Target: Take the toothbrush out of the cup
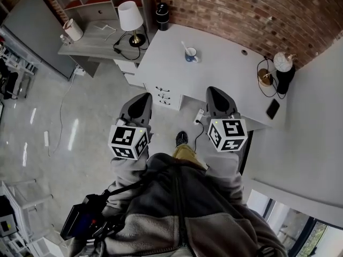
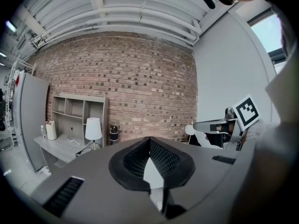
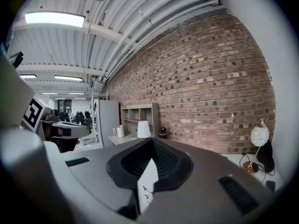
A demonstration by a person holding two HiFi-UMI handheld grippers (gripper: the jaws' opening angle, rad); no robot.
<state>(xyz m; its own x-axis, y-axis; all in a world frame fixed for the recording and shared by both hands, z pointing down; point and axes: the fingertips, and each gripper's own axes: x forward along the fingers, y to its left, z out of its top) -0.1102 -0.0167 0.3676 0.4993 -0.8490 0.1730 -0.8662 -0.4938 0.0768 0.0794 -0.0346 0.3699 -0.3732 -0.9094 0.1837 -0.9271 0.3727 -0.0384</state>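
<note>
The left gripper (image 1: 142,101) is held low, close to the person's body. Its 2 jaws are pressed together with nothing between them. Ahead of both grippers and well apart from them, a blue-and-white cup (image 1: 192,55) stands on the white table (image 1: 161,63). The toothbrush (image 1: 185,47) sticks up out of the cup, tilted to the left. The right gripper (image 1: 215,96) is level with the left gripper, its 2 jaws likewise together and empty.
</note>
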